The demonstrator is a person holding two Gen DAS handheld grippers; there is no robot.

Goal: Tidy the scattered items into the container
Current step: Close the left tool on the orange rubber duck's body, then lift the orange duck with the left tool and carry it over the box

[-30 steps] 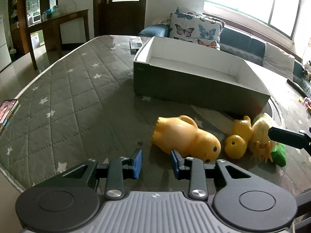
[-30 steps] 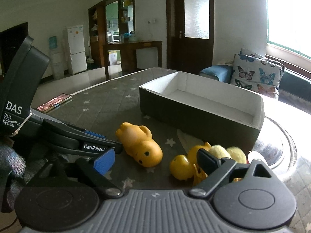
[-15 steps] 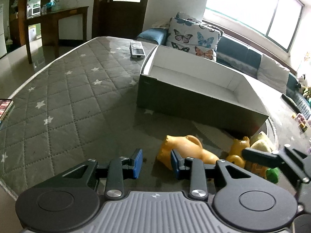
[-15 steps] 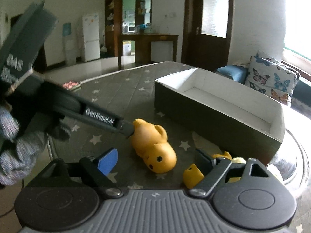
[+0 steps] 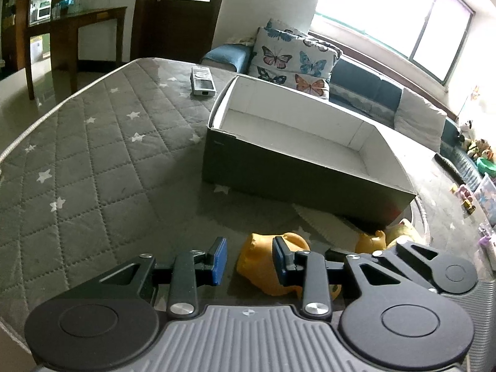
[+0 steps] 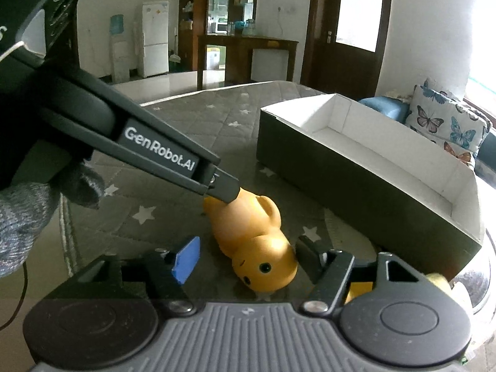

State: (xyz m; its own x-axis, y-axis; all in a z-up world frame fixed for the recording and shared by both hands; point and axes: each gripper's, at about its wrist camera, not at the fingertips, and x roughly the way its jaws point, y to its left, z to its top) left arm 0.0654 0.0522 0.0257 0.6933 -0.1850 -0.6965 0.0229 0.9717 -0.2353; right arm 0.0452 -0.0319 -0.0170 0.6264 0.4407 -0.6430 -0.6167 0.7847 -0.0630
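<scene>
- Quilted grey table (image 5: 93,161), open box (image 5: 297,142) on it.
- Left gripper (image 5: 249,260) parted, opening, tip at orange duck (image 6: 257,241) tail.
- Right gripper (image 6: 248,255) closing around duck's head, pads not pressing.

**Living room, daylit**

White walls (image 6: 418,24); glossy pale floor (image 5: 18,93). Wide window (image 5: 396,21) at two o'clock, bright daylight. Blue sofa (image 5: 365,90) below it, with butterfly-print cushions (image 5: 294,59) and a white cushion (image 5: 418,121). Dark wooden door (image 6: 350,28) with a frosted pane at twelve o'clock. Dark wooden side table (image 6: 248,49) and shelving (image 6: 198,15) at eleven o'clock. White refrigerator (image 6: 155,37) and water dispenser (image 6: 119,49) at ten o'clock.
</scene>
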